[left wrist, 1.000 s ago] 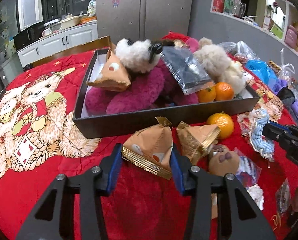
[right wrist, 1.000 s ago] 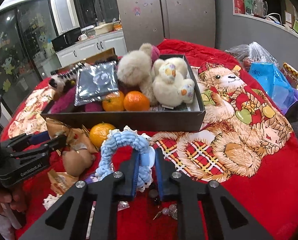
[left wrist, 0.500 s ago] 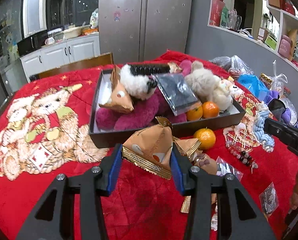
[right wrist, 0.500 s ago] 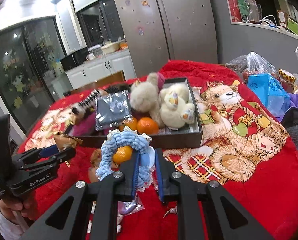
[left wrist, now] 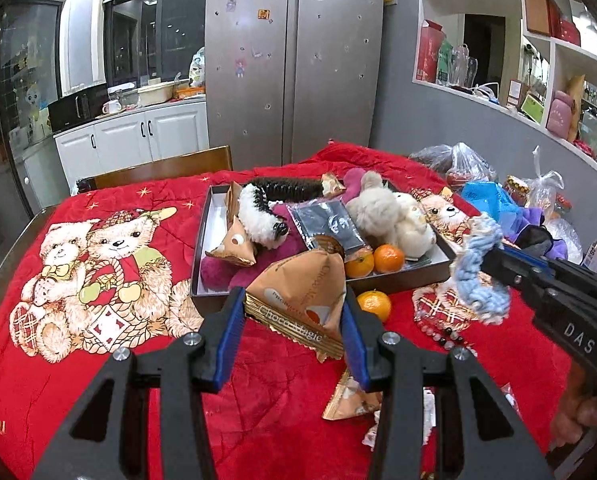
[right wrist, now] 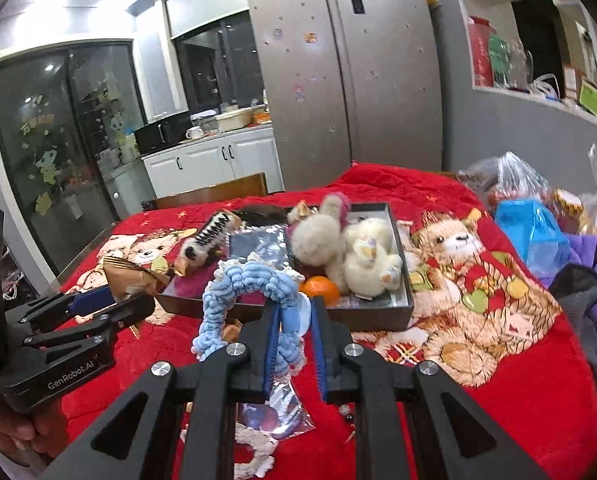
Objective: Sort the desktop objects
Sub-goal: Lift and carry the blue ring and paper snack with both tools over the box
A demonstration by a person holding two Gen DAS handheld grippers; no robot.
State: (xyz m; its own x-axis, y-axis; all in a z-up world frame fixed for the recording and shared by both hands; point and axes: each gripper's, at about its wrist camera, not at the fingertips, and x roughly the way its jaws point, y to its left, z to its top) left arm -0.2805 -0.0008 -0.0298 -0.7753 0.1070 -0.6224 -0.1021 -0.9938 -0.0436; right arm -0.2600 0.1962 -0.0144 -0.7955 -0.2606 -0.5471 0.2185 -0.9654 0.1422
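My left gripper [left wrist: 294,320] is shut on an orange triangular snack packet [left wrist: 302,288], held above the red bear-print cloth [left wrist: 98,360]. My right gripper [right wrist: 294,328] is shut on a blue braided rope ring [right wrist: 242,284], also lifted off the cloth. Each shows in the other's view: the right gripper [left wrist: 494,264] with the ring [left wrist: 478,276], and the left gripper [right wrist: 110,304] with the packet [right wrist: 130,276]. Beyond both lies a dark open box [left wrist: 398,280] [right wrist: 378,316] holding plush toys, two tangerines, a black pouch and another snack packet.
A loose tangerine [left wrist: 374,304], another snack packet [left wrist: 350,400], a bead string [left wrist: 438,332] and small plastic pouches lie on the cloth in front of the box. Plastic bags [left wrist: 470,168], a blue bag [right wrist: 534,232] and purple fabric crowd the right edge. A wooden chair back [left wrist: 162,168] stands behind.
Both grippers have risen from the cloth, the left carrying the snack packet, the right carrying the blue rope ring. The box and table now look lower and farther away.
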